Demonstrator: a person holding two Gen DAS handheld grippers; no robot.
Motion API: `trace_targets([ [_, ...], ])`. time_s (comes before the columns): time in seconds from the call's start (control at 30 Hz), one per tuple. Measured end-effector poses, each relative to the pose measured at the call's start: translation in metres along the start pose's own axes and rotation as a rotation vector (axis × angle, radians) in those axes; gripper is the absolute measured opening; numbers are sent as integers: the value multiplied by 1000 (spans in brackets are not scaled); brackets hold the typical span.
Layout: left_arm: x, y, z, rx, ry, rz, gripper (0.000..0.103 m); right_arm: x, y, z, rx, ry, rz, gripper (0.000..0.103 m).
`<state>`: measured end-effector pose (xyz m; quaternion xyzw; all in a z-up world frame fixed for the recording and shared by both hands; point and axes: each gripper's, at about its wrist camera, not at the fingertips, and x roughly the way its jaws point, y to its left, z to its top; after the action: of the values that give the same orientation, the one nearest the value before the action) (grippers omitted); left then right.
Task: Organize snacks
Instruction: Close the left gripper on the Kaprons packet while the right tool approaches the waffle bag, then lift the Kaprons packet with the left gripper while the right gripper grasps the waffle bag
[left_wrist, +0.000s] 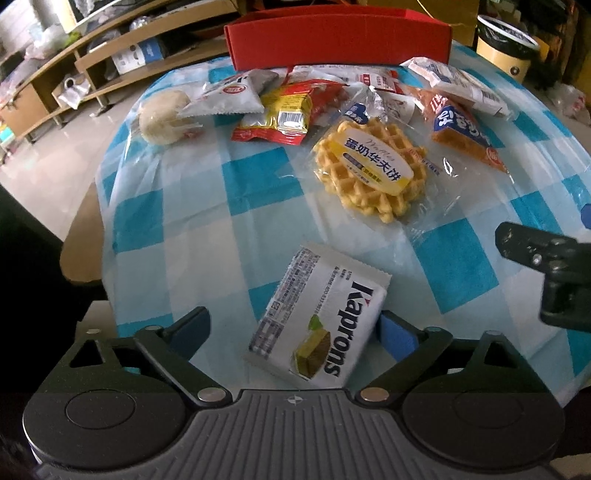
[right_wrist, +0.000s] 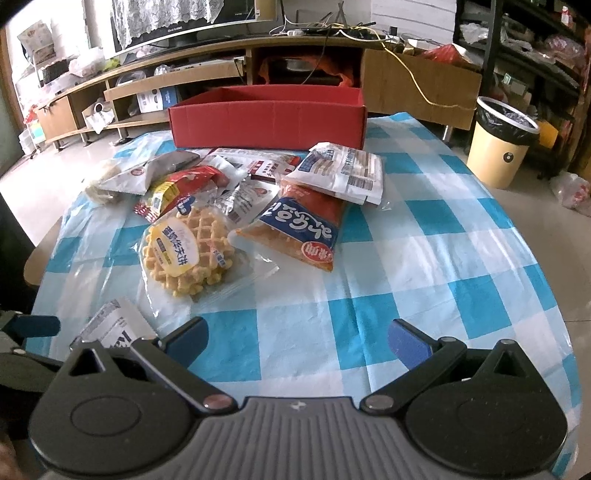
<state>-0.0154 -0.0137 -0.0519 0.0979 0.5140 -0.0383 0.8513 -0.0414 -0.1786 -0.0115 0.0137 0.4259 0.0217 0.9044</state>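
Glossy checked plastic cloth (left_wrist: 258, 192); flat crinkly wafer packet (left_wrist: 317, 317) between left claw (left_wrist: 295, 328).

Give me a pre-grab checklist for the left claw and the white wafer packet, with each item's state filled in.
1. White wafer packet between the left claw fingers: ok.
2. Pads pressing on the packet: not ok, a gap shows on one side.
3. Nothing lying on the packet: ok.
4. Right claw empty and open: ok.
5. Red box open on top: ok.
6. Room inside the box: cannot tell.
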Motion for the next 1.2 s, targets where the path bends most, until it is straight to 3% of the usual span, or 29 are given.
trace_targets([
  [0.1, 1, 2, 2, -14, 8, -25, 90, 1, -1, 3, 10, 4, 11, 100],
  [0.27, -2, 3, 3, -25, 12, -78, 71, 6, 0, 14, -2, 2, 11, 100],
  [0.5, -6, 24, 5, -116, 2, -85, 70, 27, 24, 42, -80, 7, 58, 95],
  [0.7, -5, 36, 7, -169, 14, -115, 70, 57, 42, 67, -53, 58, 122, 95],
  [0.9, -3, 39, 2, -168, 24, -141, 70, 82, 69, 77, -271, 40, 112, 100],
  [1.07, -2, 40, 3, -166, 23, -155, 70, 84, 66, 83, -275, 37, 145, 99],
  [1.13, -1, 44, 2, -175, 24, -173, 71, 72, 61, 89, -251, 2, 203, 99],
  [1.2, -1, 47, 2, -179, 21, -182, 71, 74, 63, 96, -272, 47, 256, 99],
])
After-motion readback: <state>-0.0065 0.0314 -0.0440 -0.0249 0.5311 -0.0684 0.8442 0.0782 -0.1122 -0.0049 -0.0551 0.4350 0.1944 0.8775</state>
